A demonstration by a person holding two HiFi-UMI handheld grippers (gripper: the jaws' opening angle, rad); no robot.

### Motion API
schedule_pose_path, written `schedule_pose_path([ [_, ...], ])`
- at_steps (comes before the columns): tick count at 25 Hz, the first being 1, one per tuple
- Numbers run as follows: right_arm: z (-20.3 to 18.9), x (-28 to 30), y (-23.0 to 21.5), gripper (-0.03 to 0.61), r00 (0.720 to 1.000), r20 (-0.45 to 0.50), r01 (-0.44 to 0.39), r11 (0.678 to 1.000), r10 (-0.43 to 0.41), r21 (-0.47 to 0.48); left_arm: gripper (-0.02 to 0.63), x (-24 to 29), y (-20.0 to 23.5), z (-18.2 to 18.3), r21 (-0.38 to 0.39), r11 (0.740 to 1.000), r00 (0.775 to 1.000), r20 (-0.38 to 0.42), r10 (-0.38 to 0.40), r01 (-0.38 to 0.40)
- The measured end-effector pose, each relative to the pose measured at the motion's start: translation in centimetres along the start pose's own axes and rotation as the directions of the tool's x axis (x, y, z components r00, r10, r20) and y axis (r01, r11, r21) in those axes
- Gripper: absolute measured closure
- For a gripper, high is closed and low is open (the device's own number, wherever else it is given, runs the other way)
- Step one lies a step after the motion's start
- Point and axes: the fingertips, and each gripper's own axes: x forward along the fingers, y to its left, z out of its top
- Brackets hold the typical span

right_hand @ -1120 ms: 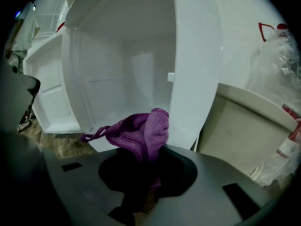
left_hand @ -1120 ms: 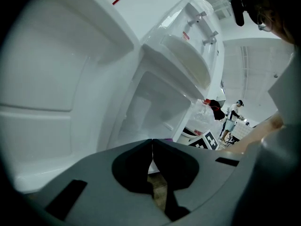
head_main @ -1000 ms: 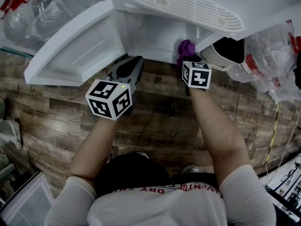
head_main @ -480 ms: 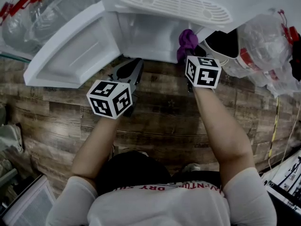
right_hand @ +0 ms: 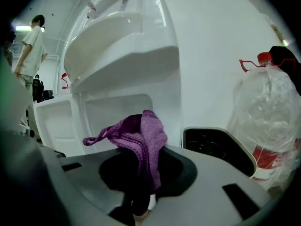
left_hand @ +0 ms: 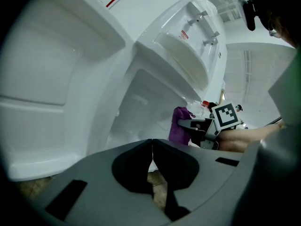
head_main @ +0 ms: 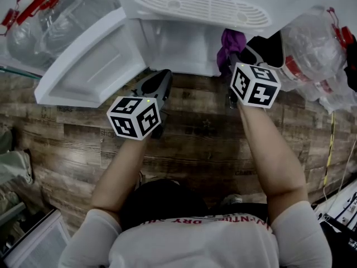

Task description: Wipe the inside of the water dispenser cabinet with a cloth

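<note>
The white water dispenser [head_main: 203,7] stands with its lower cabinet [head_main: 178,52] open and the door [head_main: 89,60] swung out to the left. A purple cloth [head_main: 230,42] hangs at the right edge of the cabinet mouth, with my right gripper [head_main: 231,60] shut on it. In the right gripper view the cloth [right_hand: 148,135] bunches up out of my right gripper [right_hand: 141,171], in front of the cabinet opening [right_hand: 117,112]. My left gripper [head_main: 160,77] is shut and holds nothing, low before the opening. In its own view the left gripper [left_hand: 151,147] faces the cabinet [left_hand: 141,102], with the cloth [left_hand: 178,124] at the right.
A white bin with a black inside [right_hand: 216,147] sits right of the dispenser, beside a big clear water bottle [right_hand: 268,121] with a red cap. More clear bottles [head_main: 50,15] lie at the far left. The floor [head_main: 189,144] is wood planking. A person [right_hand: 32,44] stands far off.
My right gripper has carried the purple cloth to the right and a little higher, to the cabinet's right edge. The left gripper has hardly moved.
</note>
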Motion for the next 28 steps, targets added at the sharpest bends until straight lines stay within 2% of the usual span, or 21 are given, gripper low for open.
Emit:
schedule_pose_path([
  [4,0.9,-0.3,0.1,0.485,1.000,0.010,-0.009,0.999,0.009,0.043,0.586,0.1,0.0,-0.1,0.000,1.000,1.000,-0.003,0.003,-0.003],
  [10,2.6,-1.0,0.4,0.485,0.998,0.066,-0.020,0.998,0.016,0.057,0.586,0.1,-0.2,0.1,0.008,1.000,1.000,-0.001,0.003,-0.003],
  [16,2.7,-0.8,1.1,0.485,0.997,0.077,-0.027,0.998,0.022,0.064,0.586,0.1,0.4,0.3,0.000,1.000,1.000,0.001,0.018,-0.018],
  [24,2.8,1.4,5.1,0.485,0.992,0.079,-0.104,0.994,0.100,0.042,0.586,-0.9,1.6,0.6,-0.013,0.999,0.999,0.018,0.044,-0.043],
  [28,3.4,2.5,8.5,0.485,0.984,0.078,-0.161,0.987,0.162,-0.019,0.586,-1.4,2.7,0.7,-0.035,0.997,0.997,0.030,0.064,-0.063],
])
